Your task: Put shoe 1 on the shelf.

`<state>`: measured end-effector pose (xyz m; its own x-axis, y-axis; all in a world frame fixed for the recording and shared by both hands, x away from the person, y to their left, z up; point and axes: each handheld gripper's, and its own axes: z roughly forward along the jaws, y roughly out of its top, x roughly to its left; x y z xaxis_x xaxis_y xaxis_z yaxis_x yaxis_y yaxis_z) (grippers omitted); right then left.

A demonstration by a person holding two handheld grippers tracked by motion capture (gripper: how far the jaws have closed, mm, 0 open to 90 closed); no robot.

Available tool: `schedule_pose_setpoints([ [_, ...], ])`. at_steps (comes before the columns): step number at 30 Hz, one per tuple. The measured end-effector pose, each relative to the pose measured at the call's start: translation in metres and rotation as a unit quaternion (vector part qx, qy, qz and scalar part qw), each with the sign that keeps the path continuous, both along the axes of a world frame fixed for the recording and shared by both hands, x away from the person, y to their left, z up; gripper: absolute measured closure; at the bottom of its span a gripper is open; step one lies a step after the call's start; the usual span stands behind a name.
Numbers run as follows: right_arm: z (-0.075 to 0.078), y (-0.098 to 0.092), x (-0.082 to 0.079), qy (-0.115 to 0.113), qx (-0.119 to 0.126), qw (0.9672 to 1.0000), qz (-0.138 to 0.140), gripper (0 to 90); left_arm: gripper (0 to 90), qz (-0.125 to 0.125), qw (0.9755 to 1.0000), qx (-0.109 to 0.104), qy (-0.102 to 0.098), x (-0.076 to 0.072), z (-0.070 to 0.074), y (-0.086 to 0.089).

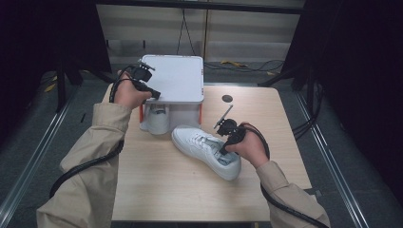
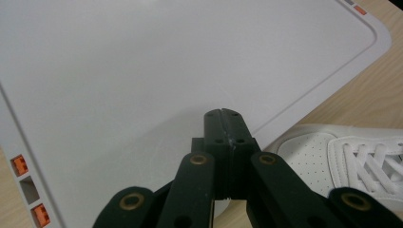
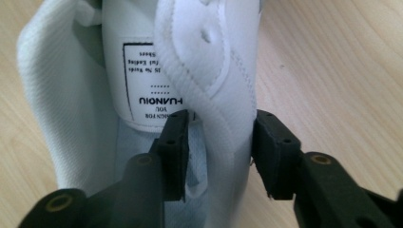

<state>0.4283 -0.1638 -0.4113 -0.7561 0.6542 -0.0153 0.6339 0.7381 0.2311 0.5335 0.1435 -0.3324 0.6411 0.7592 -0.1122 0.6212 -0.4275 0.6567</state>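
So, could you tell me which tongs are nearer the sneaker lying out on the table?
Right tongs, straddling the sneaker's side wall; left tongs are over the white stand.

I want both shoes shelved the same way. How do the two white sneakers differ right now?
The sneaker on the table lies in the open, angled, its collar wall between the right gripper jaws. The sneaker under the white stand sits tucked in, toe toward the person, ungripped. Both are white.
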Motion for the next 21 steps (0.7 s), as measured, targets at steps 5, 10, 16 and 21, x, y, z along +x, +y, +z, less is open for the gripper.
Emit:
schedule_pose_setpoints([
  [5,0.000,0.000,0.002,-0.001,-0.010,0.9999,-0.012,71.8,90.0,-0.001,1.0000,0.002,-0.002,-0.001,0.000,0.000],
  [10,0.003,0.004,0.001,-0.008,-0.020,0.9991,-0.037,81.9,90.0,-0.001,1.0000,-0.001,-0.004,-0.001,-0.001,0.001],
  [16,0.010,0.002,-0.002,-0.017,0.002,0.9980,-0.061,83.0,90.0,-0.003,1.0000,-0.002,-0.004,-0.001,-0.001,0.001],
  [21,0.023,-0.001,0.002,-0.026,0.019,0.9955,-0.089,83.5,90.0,-0.004,1.0000,-0.002,-0.007,-0.001,-0.001,0.001],
])
